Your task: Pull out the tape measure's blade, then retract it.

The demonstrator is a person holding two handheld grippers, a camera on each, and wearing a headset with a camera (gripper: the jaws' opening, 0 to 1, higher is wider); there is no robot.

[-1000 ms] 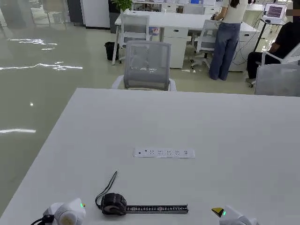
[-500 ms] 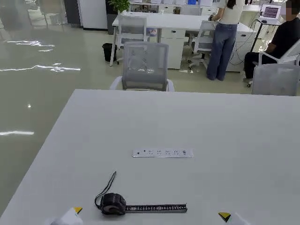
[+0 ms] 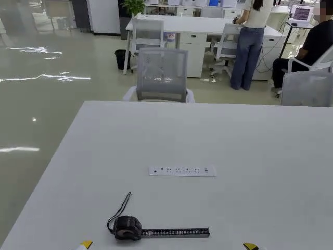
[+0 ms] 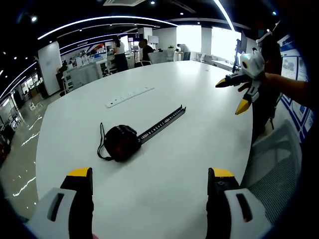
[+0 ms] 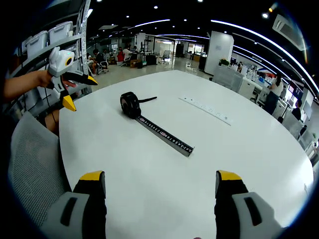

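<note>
Tape, head view: the tape (image 3: 127,227) sits flat on the white table (image 3: 234,135), close to the near edge. There's the blade (image 3: 177,233), drawn out to the right and lying flat.
Strap, head view: a thin black strap (image 3: 120,208) curls away from the case toward the far side.
Strip, head view: a white power strip (image 3: 182,171) lies beyond the tape, well apart from it; a grey chair (image 3: 162,73) stands at the far edge.
Tips, head view: one yellow tip (image 3: 86,244) pokes in bottom left, a second tip (image 3: 251,246) bottom right. Too little shows here to tell how the tongs stand.
Left gripper, left gripper view: the left gripper (image 4: 149,174) has its tongs wide apart, nothing between them, above bare table (image 4: 189,164).
Tape, left gripper view: the tape (image 4: 121,143) is ahead and apart from the tongs, the blade (image 4: 162,121) running away from it toward the right, the strip (image 4: 129,97) beyond.
Right gripper, left gripper view: over on the right, the right gripper (image 4: 232,95) is up off the table in a hand (image 4: 266,82), yellow tips spread.
Right gripper, right gripper view: the right gripper (image 5: 159,177) has its tongs wide apart, gripping nothing.
Tape, right gripper view: the tape (image 5: 129,104) is ahead, and the blade (image 5: 164,134) runs from it toward the tongs, its end short of them.
Left gripper, right gripper view: the left gripper (image 5: 80,92) is raised at the left, tips parted, clear of the tape.
</note>
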